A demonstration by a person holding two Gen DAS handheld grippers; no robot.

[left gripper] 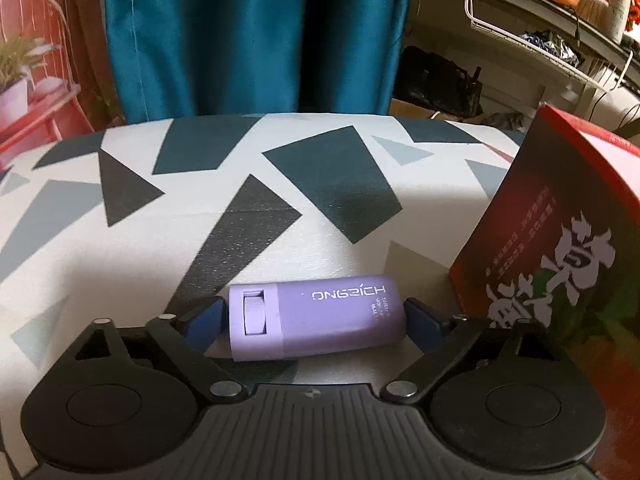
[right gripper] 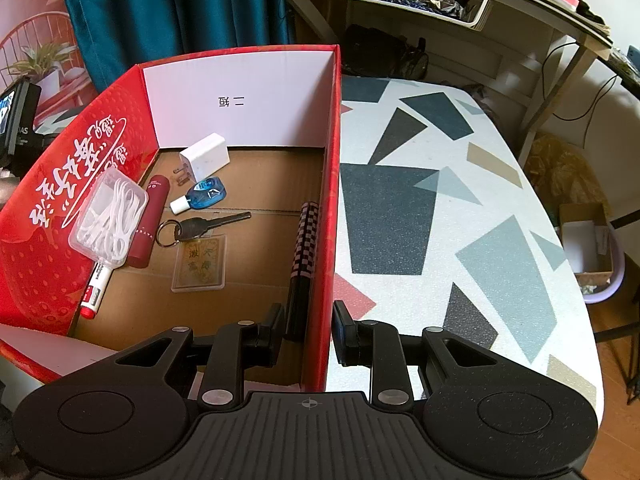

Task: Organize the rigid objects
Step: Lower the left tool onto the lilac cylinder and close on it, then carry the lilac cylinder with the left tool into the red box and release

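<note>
The purple case [left gripper: 314, 318] lies on its side on the patterned worktop [left gripper: 120, 240], directly between the blue pads of the left gripper [left gripper: 314, 316]. Its long axis runs straight across from one pad to the other, so the jaws would take it end to end rather than across its narrow waist. The left pad sits just at the capped end and the right pad just off the rounded end; the jaws stand wide, and I cannot tell for certain that either pad is pressing yet, so I judge the case bracketed but not gripped.

The red box [right gripper: 328, 160] stands just to the right of the case in the left wrist view, its printed wall close by. In the right wrist view the right gripper [right gripper: 308, 334] has its jaws nearly closed on the box's right wall, one pad inside and one outside (apparently steadying it). Inside lie a white charger [right gripper: 206, 156], a key [right gripper: 200, 226], a small blue bottle [right gripper: 204, 194], a dark red tube [right gripper: 148, 220] and other small things.

The left hand is plainly the nearer one to the case. The coming move, as I judge it, turns on closing along that long axis without the case slipping out, then lifting it rightward over the wall.
</note>
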